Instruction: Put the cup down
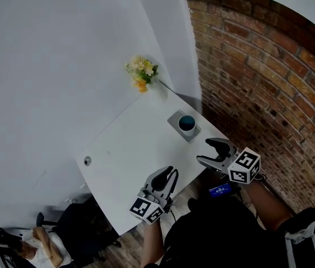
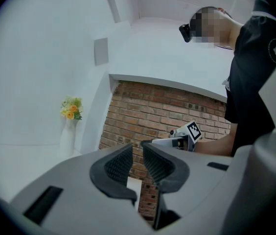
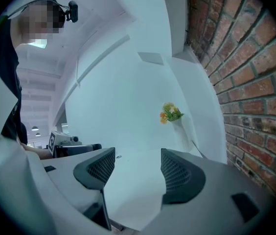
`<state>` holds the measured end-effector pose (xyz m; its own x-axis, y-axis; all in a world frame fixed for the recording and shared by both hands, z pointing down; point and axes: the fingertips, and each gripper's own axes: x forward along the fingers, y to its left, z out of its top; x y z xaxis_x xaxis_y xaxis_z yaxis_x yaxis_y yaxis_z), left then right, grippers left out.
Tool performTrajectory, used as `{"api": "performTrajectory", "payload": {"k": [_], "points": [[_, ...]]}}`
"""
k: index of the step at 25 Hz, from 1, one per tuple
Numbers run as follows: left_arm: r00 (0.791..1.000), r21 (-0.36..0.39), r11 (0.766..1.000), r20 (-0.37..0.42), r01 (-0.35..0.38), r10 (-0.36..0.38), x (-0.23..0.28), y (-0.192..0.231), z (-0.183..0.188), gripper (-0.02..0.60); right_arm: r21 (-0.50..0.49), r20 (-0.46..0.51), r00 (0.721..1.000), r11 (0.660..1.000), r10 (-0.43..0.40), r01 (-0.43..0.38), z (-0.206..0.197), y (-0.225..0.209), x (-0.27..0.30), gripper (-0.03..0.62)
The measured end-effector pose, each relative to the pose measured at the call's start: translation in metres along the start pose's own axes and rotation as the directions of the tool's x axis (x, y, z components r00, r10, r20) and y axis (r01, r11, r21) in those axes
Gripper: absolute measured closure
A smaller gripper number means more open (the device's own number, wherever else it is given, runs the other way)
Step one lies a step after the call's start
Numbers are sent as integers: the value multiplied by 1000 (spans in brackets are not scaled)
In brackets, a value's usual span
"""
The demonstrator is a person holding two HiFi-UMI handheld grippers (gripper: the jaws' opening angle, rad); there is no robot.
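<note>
the blue cup (image 1: 186, 122) stands on a grey square tray (image 1: 193, 135) near the far right edge of the white table (image 1: 129, 149), well apart from both tongs. the left gripper (image 1: 170, 173) shows a narrow gap with nothing in it; the right gripper (image 1: 203, 150) is wider apart, also empty. flowers (image 1: 141, 71) stand at the back corner
</note>
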<state>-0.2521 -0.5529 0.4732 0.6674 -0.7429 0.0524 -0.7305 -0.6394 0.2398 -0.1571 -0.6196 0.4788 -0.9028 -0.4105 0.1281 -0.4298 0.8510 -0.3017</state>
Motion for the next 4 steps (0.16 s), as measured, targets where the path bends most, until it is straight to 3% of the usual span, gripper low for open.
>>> {"api": "performTrajectory", "payload": {"k": [4], "points": [[1000, 16, 1000, 11, 3, -3, 4, 7, 5, 507, -12, 20, 1000, 1000, 1, -1, 9, -7, 8, 291]]}}
